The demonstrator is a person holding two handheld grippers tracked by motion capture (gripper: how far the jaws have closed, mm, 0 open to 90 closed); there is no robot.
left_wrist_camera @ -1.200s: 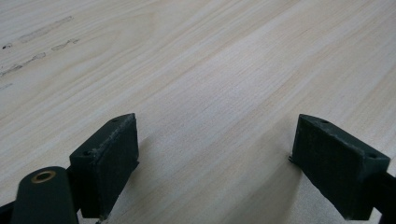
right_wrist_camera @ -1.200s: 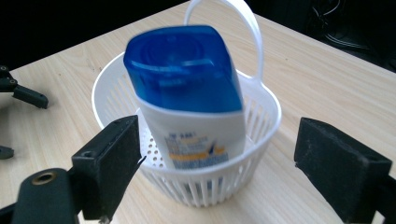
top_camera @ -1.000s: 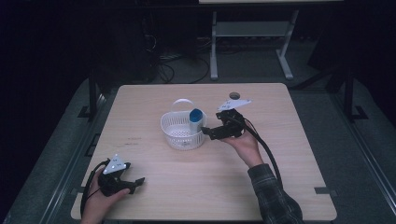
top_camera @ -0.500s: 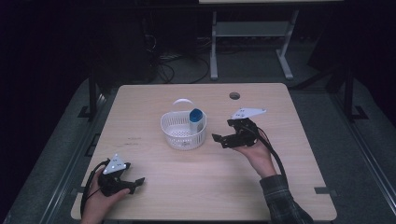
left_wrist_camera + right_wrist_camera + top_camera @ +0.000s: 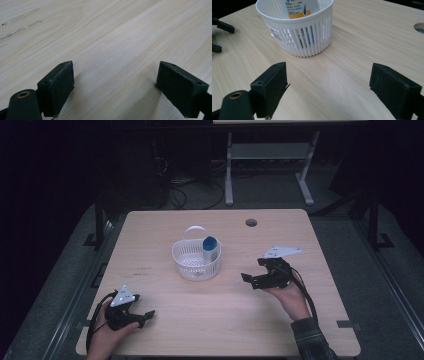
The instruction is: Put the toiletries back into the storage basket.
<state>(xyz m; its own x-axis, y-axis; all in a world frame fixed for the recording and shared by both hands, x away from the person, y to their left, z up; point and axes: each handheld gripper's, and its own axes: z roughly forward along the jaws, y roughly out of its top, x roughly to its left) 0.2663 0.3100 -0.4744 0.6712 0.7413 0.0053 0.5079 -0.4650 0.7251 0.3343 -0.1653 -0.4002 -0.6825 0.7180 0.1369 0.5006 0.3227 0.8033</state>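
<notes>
Right gripper [image 5: 250, 281] is pulled back from the white slotted basket [image 5: 196, 261]: 1.0 s ago it sat right at the basket's rim beside the blue-capped tube [image 5: 209, 248], 0.5 s ago it was already clear of it, now it is farther off, well apart, nearer the person's edge of the tabletop [image 5: 300, 235]. Jaws stand wide apart, nothing between them. In the right gripper view the basket [image 5: 299, 32] sits straight ahead of the right gripper [image 5: 328, 85], bare wood between. The tube [image 5: 298, 7] stands inside the basket, leaning against the wall on the side nearer this gripper; printed label with an orange band faces the camera. Tube position in the basket looks unchanged across the frames. The basket's handle arches up on the side far from the right gripper.

Left gripper [image 5: 145, 315] has not shifted: same spot at the near left corner, held low over the tabletop, well apart from the basket, which lies ahead of it and off to its right. Left gripper view: left gripper [image 5: 113, 80] with jaws spread wide, empty, plain wood grain of the tabletop [image 5: 105, 37] beneath, faint dark smudges ahead to its left. Left hand [image 5: 107, 332] wraps the body from behind. Right hand [image 5: 290, 297] is under its gripper, checked sleeve [image 5: 312, 342] at the wrist, cable trailing back along the forearm.
</notes>
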